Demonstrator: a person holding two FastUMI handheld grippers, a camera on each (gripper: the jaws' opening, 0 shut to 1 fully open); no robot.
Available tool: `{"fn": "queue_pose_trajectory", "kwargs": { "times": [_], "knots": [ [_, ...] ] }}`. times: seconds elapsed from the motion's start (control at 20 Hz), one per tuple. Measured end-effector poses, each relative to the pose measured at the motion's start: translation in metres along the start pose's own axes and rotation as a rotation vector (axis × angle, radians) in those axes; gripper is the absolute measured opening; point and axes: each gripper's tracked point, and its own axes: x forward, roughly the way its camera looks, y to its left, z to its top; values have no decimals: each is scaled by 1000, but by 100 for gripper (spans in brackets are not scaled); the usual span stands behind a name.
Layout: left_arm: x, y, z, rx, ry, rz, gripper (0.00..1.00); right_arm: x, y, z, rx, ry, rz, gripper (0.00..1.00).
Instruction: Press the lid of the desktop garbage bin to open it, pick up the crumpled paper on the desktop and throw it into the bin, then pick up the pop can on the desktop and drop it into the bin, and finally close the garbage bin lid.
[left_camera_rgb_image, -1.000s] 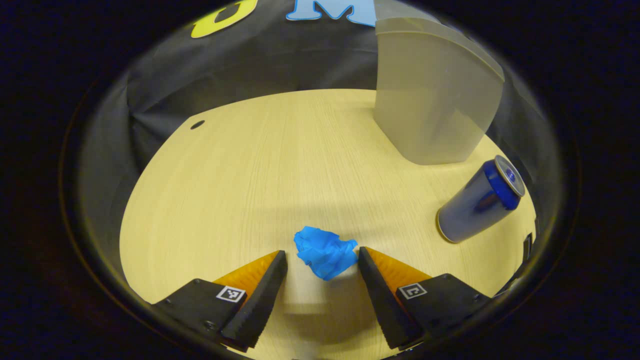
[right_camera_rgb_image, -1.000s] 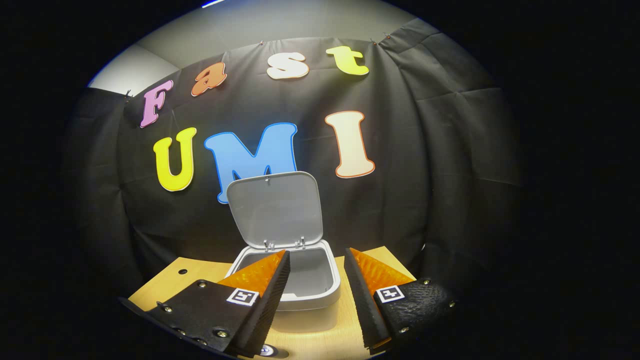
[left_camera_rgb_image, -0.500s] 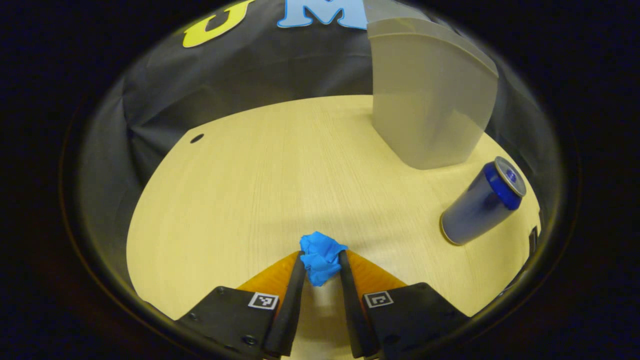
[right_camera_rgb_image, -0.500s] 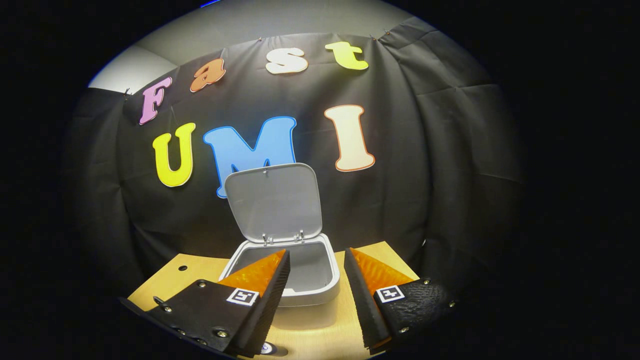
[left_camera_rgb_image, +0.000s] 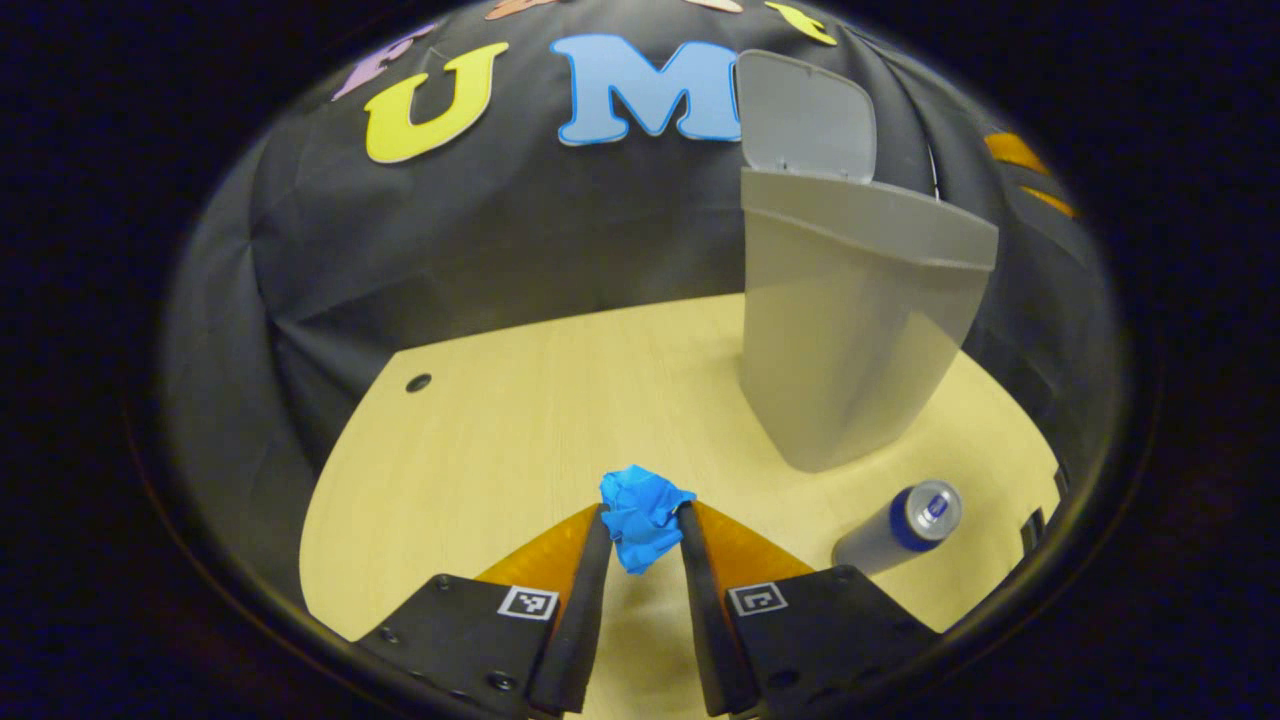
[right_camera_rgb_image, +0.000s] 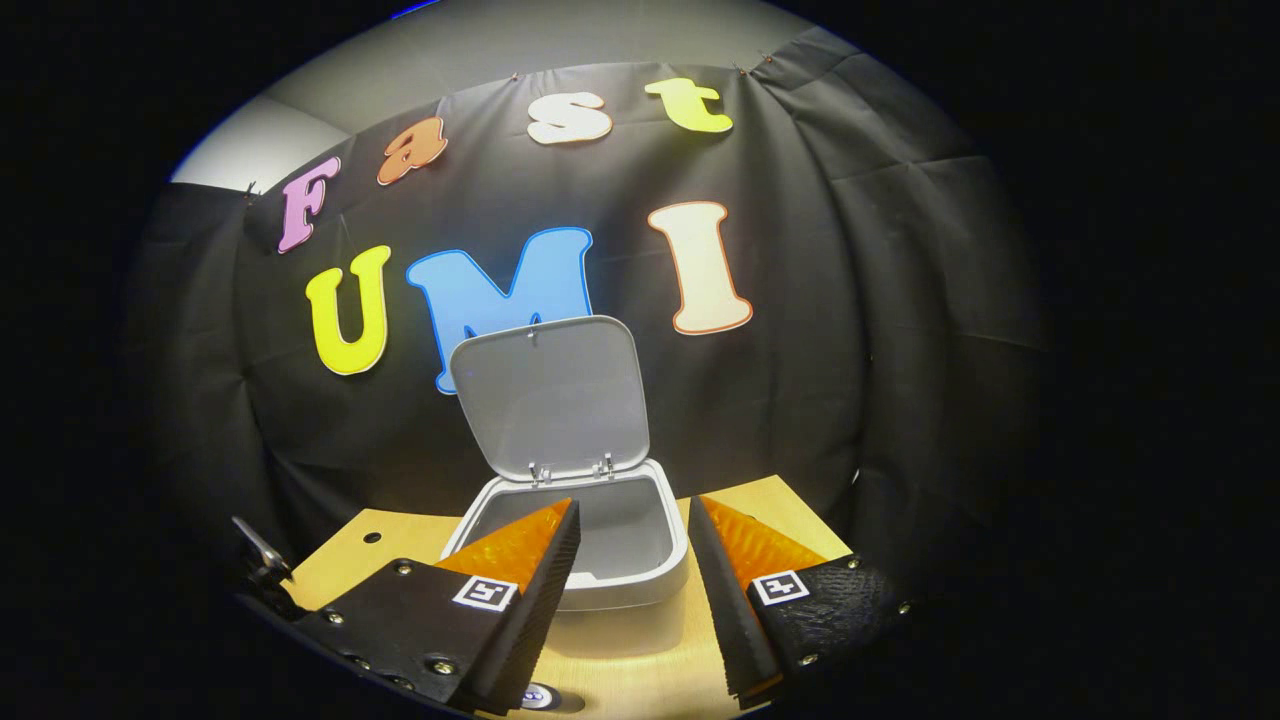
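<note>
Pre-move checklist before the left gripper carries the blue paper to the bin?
1. Grasp: left gripper has both fingers pressed on the crumpled blue paper ball. Ok.
2. Paper clear of the light wooden table: cannot tell.
3. Grey hinged lid of the grey plastic desktop bin stands upright, mouth open. Ok.
4. Bin mouth: right gripper hangs open just in front of the rim, possibly in the drop path. Not ok.
5. Blue and silver pop can sits near the bin's base, low and probably off the carry line. Ok.
6. Bin interior has room: what shows looks empty. Ok.
</note>
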Motion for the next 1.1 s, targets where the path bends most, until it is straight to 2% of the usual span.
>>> {"fn": "queue_pose_trajectory", "kwargs": {
  "times": [0.05, 0.1, 0.15, 0.2, 0.55, 0.6, 0.7, 0.75, 0.8, 0.95, 1.05, 1.1],
  "knots": [
    [-4, -3, 21, 9, -29, -5, 46, -1, 0, -2, 5, 2, 1, 71],
    [-9, -6, 43, 21, -60, -10, 48, -2, 0, -3, 9, 3, 1, 71],
    [-12, -10, 63, 30, -88, -20, 50, -3, -1, -5, 13, 4, 1, 76],
    [-15, -15, 83, 35, -114, -33, 49, -4, -2, -5, 17, 4, 0, 71],
    [-37, -54, 208, 77, -290, -108, 44, -20, -21, -10, 48, -1, -38, 71],
    [-37, -64, 223, 113, -317, -115, 50, -22, -25, -10, 55, -2, -47, 71],
    [-32, -92, 241, 198, -349, -140, 47, -27, -32, -14, 68, 0, -65, 71],
    [-28, -105, 246, 224, -358, -167, 49, -29, -36, -15, 73, 1, -73, 76],
    [-24, -119, 249, 242, -364, -195, 47, -34, -40, -16, 78, 2, -84, 71],
    [-17, -153, 250, 263, -364, -250, 50, -45, -55, -19, 86, 0, -126, 71],
    [-9, -169, 251, 269, -361, -272, 47, -54, -66, -21, 93, -3, -157, 71],
    [-6, -174, 253, 267, -367, -274, 49, -58, -71, -22, 97, -3, -172, 71]
  ]
}}
